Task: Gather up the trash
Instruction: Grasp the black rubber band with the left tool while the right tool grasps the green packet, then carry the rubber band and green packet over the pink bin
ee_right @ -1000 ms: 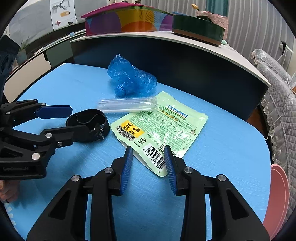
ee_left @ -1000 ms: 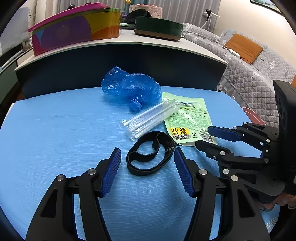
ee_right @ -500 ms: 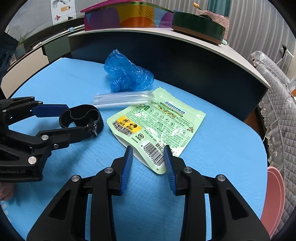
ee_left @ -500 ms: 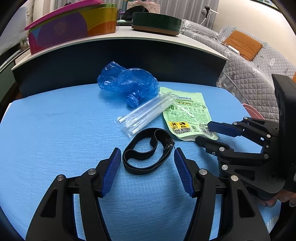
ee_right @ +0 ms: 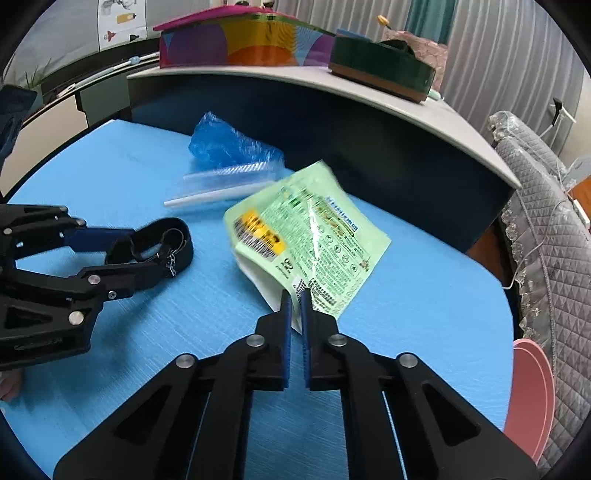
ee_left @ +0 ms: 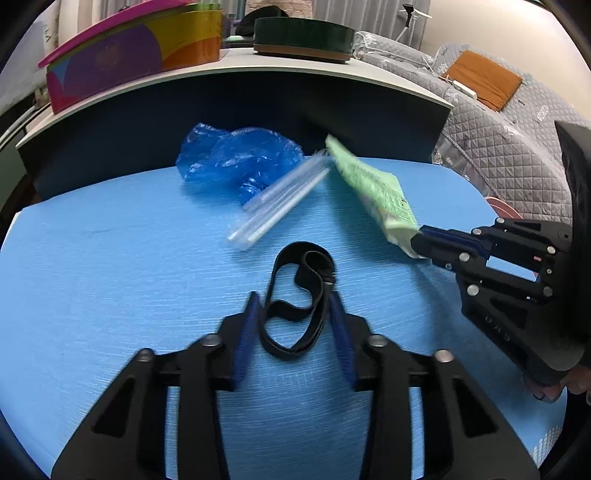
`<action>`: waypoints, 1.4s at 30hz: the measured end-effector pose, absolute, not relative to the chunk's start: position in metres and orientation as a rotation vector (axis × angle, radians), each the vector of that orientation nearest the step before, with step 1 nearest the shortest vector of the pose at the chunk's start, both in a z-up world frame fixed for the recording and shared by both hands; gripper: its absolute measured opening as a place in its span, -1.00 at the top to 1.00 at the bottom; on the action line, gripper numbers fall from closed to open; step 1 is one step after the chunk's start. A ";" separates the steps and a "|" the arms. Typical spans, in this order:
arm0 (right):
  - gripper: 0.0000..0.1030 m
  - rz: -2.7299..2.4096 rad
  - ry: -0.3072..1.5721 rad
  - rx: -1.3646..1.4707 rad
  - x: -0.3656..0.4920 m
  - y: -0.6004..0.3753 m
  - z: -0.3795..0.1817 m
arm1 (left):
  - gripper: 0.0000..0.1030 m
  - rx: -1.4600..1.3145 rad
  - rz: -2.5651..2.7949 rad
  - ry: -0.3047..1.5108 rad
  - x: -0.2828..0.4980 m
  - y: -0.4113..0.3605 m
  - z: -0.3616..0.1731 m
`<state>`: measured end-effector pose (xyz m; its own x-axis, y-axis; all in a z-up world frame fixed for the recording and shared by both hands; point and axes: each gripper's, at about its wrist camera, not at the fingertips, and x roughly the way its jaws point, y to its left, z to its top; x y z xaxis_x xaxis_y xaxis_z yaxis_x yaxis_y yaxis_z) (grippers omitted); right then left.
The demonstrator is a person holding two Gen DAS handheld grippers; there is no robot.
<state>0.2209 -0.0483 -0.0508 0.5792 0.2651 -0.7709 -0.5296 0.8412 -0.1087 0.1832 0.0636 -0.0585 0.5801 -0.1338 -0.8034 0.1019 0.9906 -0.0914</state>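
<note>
A black strap loop [ee_left: 303,246] lies on the blue table [ee_left: 110,277]. My left gripper [ee_left: 293,302] is closing on it, and both pads touch its sides and squeeze it narrow. The right wrist view shows the left gripper [ee_right: 147,251] on the strap [ee_right: 181,243] at the left. My right gripper [ee_right: 295,295] is shut on the barcode corner of a green snack packet [ee_right: 314,236], whose far end tilts up off the table. From the left wrist view the packet [ee_left: 373,192] hangs from the right gripper [ee_left: 417,243]. A crumpled blue plastic bag [ee_left: 240,158] and a clear straw wrapper [ee_left: 280,203] lie beyond.
A dark counter with a pale top [ee_left: 332,74] rises behind the table and carries a colourful box [ee_left: 129,55] and a green round tin [ee_left: 303,35]. A grey quilted sofa [ee_right: 546,221] and a pink disc [ee_right: 528,387] sit off the table's right edge.
The left jaws have narrowed onto the strap and pinched it from a wide oval into a slim loop. The right jaws have shut on the packet's corner, and the packet has tipped up.
</note>
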 end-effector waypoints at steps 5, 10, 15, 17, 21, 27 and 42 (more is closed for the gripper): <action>1.00 0.451 0.797 -0.328 0.216 -0.059 -0.034 | 0.69 -0.023 -0.157 0.928 0.181 0.059 -0.054; 1.00 0.428 0.773 -0.304 0.208 -0.074 -0.016 | 0.74 -0.024 -0.165 0.892 0.175 0.054 -0.043; 1.00 0.405 0.754 -0.284 0.194 -0.088 0.002 | 0.74 -0.027 -0.171 0.855 0.168 0.048 -0.031; 1.00 0.395 0.744 -0.277 0.188 -0.095 0.009 | 0.74 -0.027 -0.175 0.840 0.164 0.045 -0.027; 1.00 0.377 0.729 -0.263 0.177 -0.107 0.022 | 0.74 -0.026 -0.181 0.807 0.157 0.039 -0.017; 1.00 0.348 0.712 -0.240 0.160 -0.125 0.038 | 0.74 -0.033 -0.185 0.764 0.145 0.028 -0.005; 1.00 0.266 0.678 -0.136 0.135 -0.182 0.072 | 0.74 -0.054 -0.223 0.677 0.128 -0.009 0.022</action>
<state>0.1353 -0.1823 0.0716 0.7469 0.1987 -0.6346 -0.2866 0.9573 -0.0376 0.1280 -0.0091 0.0216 0.7568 -0.2218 -0.6148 0.1868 0.9748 -0.1217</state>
